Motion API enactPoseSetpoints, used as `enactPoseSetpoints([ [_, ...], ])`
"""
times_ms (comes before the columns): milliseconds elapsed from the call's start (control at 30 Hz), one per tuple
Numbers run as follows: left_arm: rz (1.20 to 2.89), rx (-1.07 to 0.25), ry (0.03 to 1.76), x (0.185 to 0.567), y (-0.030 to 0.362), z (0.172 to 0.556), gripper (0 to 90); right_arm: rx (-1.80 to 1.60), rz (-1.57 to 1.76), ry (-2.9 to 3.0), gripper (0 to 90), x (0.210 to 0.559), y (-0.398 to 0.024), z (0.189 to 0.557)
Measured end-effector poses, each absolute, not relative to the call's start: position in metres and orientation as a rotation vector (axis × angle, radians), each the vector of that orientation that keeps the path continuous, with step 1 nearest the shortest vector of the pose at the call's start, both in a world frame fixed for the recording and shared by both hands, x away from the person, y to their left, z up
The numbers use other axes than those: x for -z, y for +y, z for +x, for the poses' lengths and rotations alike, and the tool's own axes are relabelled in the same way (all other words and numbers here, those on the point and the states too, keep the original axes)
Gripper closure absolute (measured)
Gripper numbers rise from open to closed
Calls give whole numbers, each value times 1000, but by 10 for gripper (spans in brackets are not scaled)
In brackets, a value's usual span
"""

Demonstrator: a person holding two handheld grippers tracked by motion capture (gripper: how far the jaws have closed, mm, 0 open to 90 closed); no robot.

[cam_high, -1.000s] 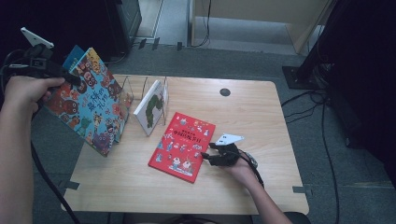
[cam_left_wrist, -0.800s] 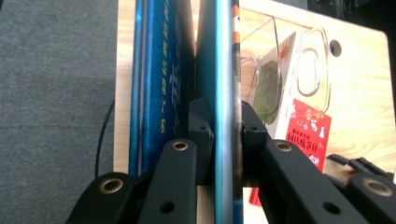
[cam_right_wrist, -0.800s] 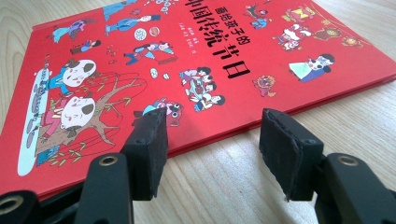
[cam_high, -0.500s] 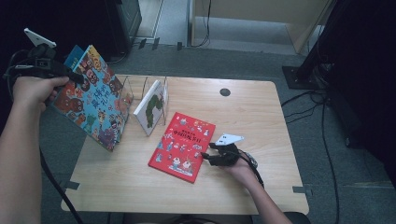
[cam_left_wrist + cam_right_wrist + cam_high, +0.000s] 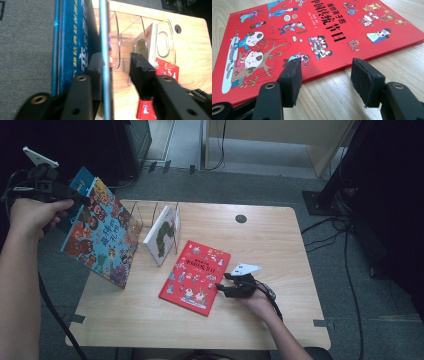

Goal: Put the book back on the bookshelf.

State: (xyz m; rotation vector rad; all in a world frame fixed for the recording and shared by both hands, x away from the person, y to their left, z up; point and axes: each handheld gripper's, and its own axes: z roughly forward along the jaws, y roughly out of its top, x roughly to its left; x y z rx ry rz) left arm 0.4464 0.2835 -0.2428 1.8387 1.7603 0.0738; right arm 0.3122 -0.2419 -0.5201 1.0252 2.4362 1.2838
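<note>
Red book [image 5: 312, 37] edge between tool [image 5: 325, 75] jaws

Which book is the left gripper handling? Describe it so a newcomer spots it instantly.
Start at the clear acrylic book rack at the wooden table's far left. Leaning at its left end is a large, colourful cartoon-covered picture book, bigger than the white book in the rack and the flat red one.

A light wooden table [image 5: 280, 245] with rounded corners and a small round cable hole [image 5: 241, 218] stands on grey carpet [image 5: 350, 285]. Black cables [image 5: 345, 265] trail over the carpet at the right, beside a dark stand base [image 5: 320, 200]. Beyond the table a pale wooden cabinet [image 5: 280, 135] rises, and the far left lies in deep shadow.
</note>
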Motion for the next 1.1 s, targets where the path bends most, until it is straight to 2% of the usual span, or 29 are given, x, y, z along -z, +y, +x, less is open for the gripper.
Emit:
enactPoseSetpoints([
  [167, 1800, -31, 1698, 235, 293, 440, 624, -1286, 1031, 2438, 421, 520, -242, 312],
  [433, 1861, -36, 1624, 227, 284, 430, 584, -1275, 1035, 2444, 419, 520, -243, 312],
  [800, 1904, -15, 1548, 247, 258, 402, 658, -1239, 999, 2464, 444, 519, -244, 311],
  [1100, 1955, -37, 1483, 271, 233, 384, 665, -1246, 999, 2454, 447, 518, -244, 312],
])
